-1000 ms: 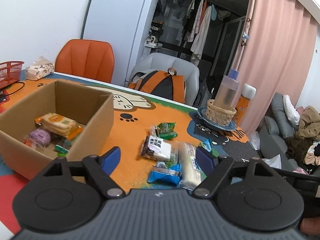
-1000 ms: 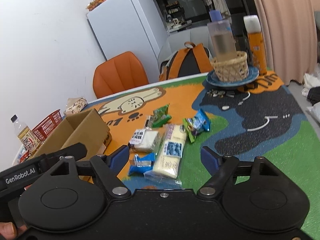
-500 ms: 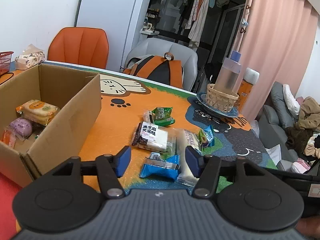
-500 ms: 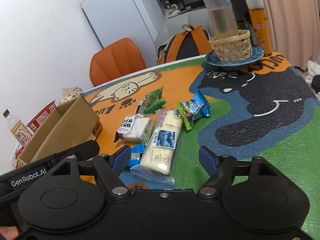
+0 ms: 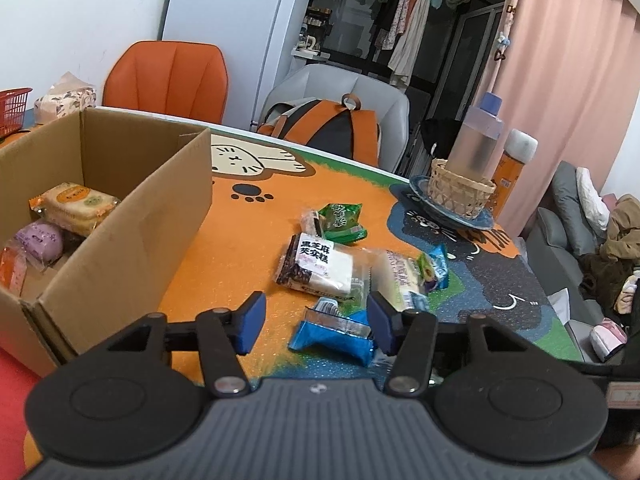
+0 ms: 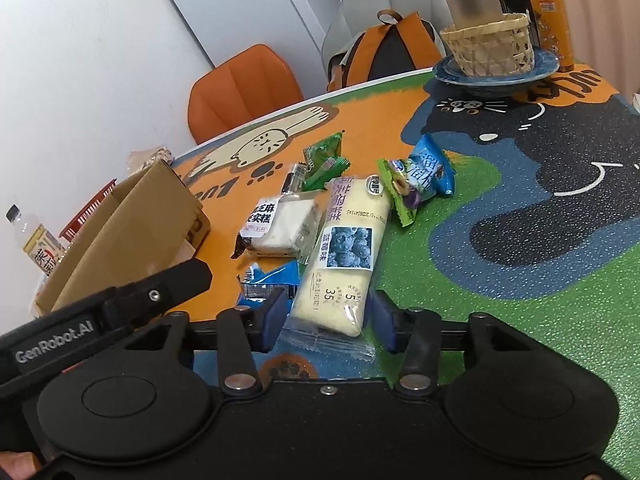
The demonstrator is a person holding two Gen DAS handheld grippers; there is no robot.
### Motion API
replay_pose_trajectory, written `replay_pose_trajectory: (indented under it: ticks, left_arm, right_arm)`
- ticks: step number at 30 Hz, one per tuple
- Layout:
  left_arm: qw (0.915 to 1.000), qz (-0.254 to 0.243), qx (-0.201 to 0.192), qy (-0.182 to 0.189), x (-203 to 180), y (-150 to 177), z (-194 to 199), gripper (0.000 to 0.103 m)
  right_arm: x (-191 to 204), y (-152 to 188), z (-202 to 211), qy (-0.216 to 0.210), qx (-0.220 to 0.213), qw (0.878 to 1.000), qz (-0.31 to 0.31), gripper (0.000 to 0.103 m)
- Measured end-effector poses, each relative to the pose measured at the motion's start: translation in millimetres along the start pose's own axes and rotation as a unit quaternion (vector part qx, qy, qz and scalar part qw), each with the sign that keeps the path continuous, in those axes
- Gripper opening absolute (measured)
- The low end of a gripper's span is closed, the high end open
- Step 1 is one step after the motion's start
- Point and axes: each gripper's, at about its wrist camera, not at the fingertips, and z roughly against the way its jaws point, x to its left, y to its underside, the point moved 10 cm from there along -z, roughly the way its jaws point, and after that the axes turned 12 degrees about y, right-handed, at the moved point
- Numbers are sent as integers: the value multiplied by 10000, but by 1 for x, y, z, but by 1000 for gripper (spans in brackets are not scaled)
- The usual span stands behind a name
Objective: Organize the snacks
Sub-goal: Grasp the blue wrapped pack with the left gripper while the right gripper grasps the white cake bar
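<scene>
Right gripper (image 6: pixel 327 319) astride long blueberry packet (image 6: pixel 348 248), one of six loose snacks.

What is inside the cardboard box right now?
In the cardboard box: an orange-labelled cake pack, a purple bun, an orange wrapper. Its near wall hides the rest.

Six snack packets (image 6: pixel 347 256) on the table, three in one cardboard box (image 5: pixel 132 216).

A bottle (image 5: pixel 476 140) is standing in a basket (image 5: pixel 460 194) on a plate (image 5: pixel 472 220); a backpack (image 5: pixel 328 128) is sitting on a chair (image 5: pixel 380 100).
</scene>
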Motion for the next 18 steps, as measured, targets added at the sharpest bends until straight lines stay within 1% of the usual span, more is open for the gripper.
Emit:
replay_pose_trajectory:
  ticks: [4, 7, 12, 15, 18]
  left_arm:
    - [10000, 63, 15, 30, -1, 2, -6, 56]
    - [9999, 99, 70, 80, -2, 4, -11, 59]
    - [9997, 90, 205, 104, -3, 9, -21, 70]
    - [9996, 85, 249, 106, -4, 12, -27, 73]
    - [9994, 98, 324, 103, -2, 17, -35, 73]
  right_arm:
    - [-13, -4, 5, 95, -27, 9999, -37, 38]
    - [-25, -6, 7, 216, -62, 9997, -117, 38]
    - [-38, -9, 11, 418, -96, 9989, -184, 38]
    - [-41, -10, 13, 505, -109, 9986, -141, 39]
    - [-43, -12, 14, 577, -196, 9981, -106, 43]
